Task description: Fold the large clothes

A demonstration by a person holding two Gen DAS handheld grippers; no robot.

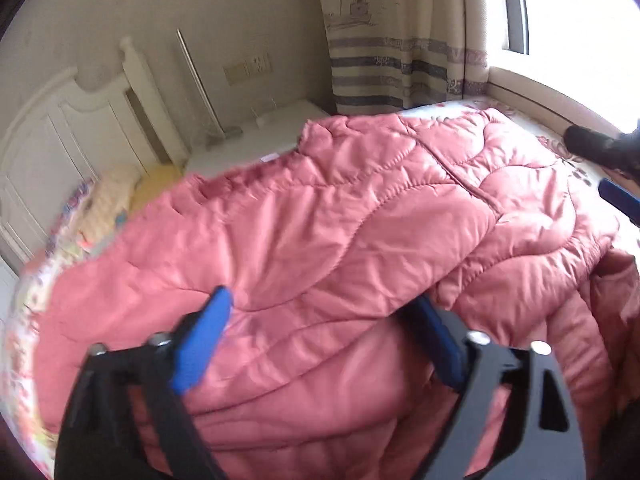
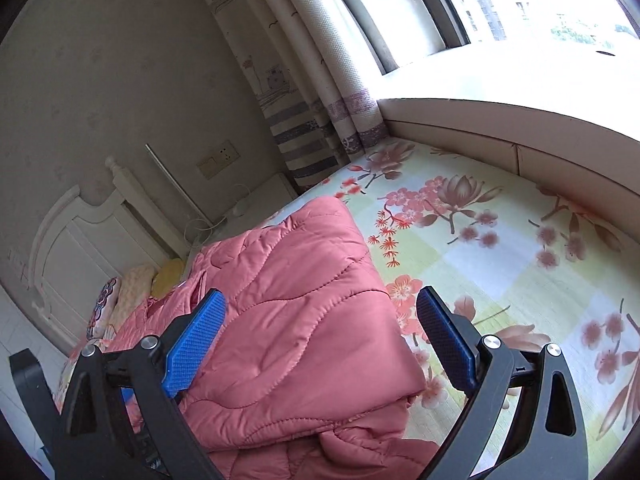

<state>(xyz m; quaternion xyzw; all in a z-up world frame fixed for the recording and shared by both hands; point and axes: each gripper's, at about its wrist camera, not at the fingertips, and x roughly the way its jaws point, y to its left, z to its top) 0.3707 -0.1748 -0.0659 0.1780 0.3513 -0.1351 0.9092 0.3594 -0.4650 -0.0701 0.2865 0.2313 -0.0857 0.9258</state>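
A pink quilted jacket (image 1: 340, 240) lies on the bed, partly folded over itself; it also shows in the right wrist view (image 2: 304, 320). My left gripper (image 1: 324, 320) is open, its blue pads (image 1: 204, 340) spread wide just above the jacket, with a fold of fabric covering the tip of the right pad. My right gripper (image 2: 320, 320) is open and empty above the jacket's right edge, its left pad over the fabric and its right pad (image 2: 444, 340) over the sheet. The right gripper also shows at the right edge of the left wrist view (image 1: 612, 152).
The bed has a floral sheet (image 2: 500, 248). A white headboard (image 2: 80, 240) and pillows (image 2: 132, 288) are at the left. A white nightstand (image 1: 256, 140) stands by the wall. A striped curtain (image 2: 304, 120) and a window ledge (image 2: 520, 128) border the far side.
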